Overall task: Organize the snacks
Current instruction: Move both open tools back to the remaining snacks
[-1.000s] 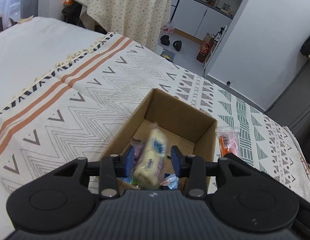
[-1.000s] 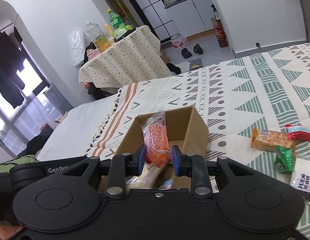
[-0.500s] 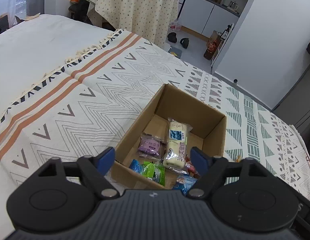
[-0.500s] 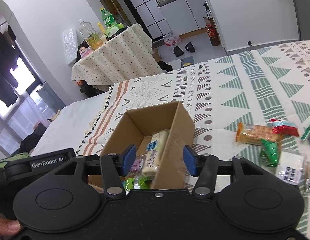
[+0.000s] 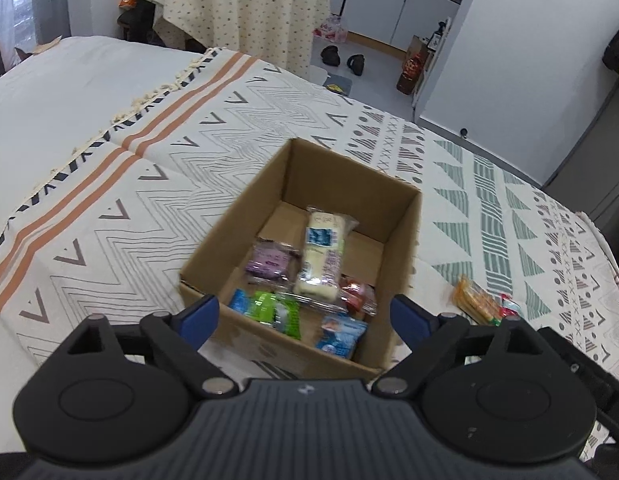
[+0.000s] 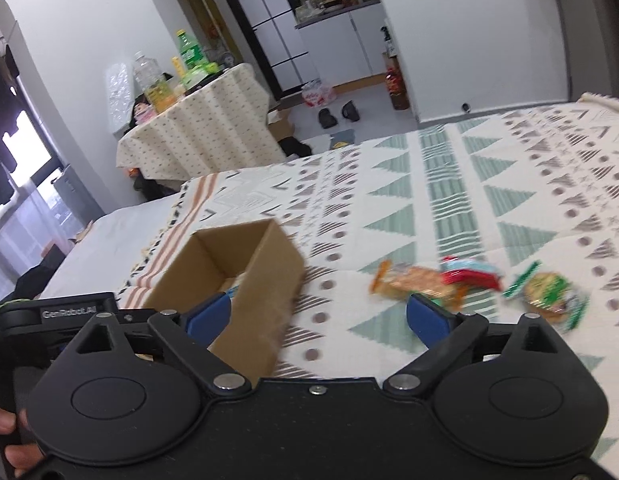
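Bed cover: patterned blanket with zigzags, orange stripes and green triangles; it runs out of both views at the edges.
Cardboard box: open-topped, resting on the cover. The left wrist view sees into it; in the right wrist view only a sliver of the inside shows, the rest hidden by the near wall and the left fingertip.
Left gripper: blue fingers spread wide, nothing between them, hanging over the box's near edge, which its body partly covers.
Right gripper: jaws wide apart and empty, over the cover between the box and the loose snacks; a hand's fingers just show at the lower left.
Long pale packet: lies lengthwise in the box, blue label up, print unreadable.
Purple packet: beside the pale one, to its left.
Green packet: near front wall, touching a blue wrapper.
Red-orange packet: partly under the pale packet's end.
Light blue packet: front right corner.
Loose snacks: an orange cracker pack, a red wrapper and a green pack on the cover right of the box, all motion-blurred; one fingertip cuts off the cracker pack's corner.
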`<state>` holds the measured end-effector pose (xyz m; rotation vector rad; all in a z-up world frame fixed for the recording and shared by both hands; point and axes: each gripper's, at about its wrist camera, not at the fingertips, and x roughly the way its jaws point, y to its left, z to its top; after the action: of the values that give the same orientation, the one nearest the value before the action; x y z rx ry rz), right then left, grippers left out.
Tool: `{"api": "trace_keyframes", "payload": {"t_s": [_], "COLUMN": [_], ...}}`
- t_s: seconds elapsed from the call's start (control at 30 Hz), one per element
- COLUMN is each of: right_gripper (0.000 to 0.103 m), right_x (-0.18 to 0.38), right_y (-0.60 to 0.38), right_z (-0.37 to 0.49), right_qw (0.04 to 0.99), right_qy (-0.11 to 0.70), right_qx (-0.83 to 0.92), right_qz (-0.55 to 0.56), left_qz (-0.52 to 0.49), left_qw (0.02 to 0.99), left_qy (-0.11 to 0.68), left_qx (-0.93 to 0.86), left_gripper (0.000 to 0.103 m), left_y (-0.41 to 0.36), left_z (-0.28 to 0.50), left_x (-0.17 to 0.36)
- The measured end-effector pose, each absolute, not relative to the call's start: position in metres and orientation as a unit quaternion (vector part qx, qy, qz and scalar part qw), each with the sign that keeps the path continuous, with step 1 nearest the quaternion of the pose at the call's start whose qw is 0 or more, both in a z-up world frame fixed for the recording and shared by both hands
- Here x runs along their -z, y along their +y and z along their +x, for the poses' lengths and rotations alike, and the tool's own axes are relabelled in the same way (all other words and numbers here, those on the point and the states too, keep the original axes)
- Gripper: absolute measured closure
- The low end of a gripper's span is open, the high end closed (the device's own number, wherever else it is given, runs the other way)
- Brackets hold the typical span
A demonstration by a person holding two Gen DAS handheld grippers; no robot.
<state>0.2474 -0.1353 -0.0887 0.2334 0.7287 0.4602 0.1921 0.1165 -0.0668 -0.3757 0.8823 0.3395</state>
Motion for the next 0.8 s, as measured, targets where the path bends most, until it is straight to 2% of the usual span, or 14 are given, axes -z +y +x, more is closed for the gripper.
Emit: {"api": "trace_keyframes", "payload": {"t_s": [0.13,0.8], "right_gripper": [0.002,0.002], "right_x": [0.087,0.101], "right_y": [-0.156,-0.234], "right_z": [0.245,0.253], "right_qw": [0.912,0.918], "right_qy": [0.334,0.342], "right_qx": [-0.217,-0.18], "right_qz": [0.099,0.092], "left_qz": [-0.178,-0.154], "left_qw": [0.878,0.883], "left_qy": [0.417,0.431], "left_qx": [-0.155,-0.105], "left_gripper": [0.0,0.0], "left_y": [0.1,0.018], "left_z": [0.194,0.217], "left_x": [0.065,0.063]}}
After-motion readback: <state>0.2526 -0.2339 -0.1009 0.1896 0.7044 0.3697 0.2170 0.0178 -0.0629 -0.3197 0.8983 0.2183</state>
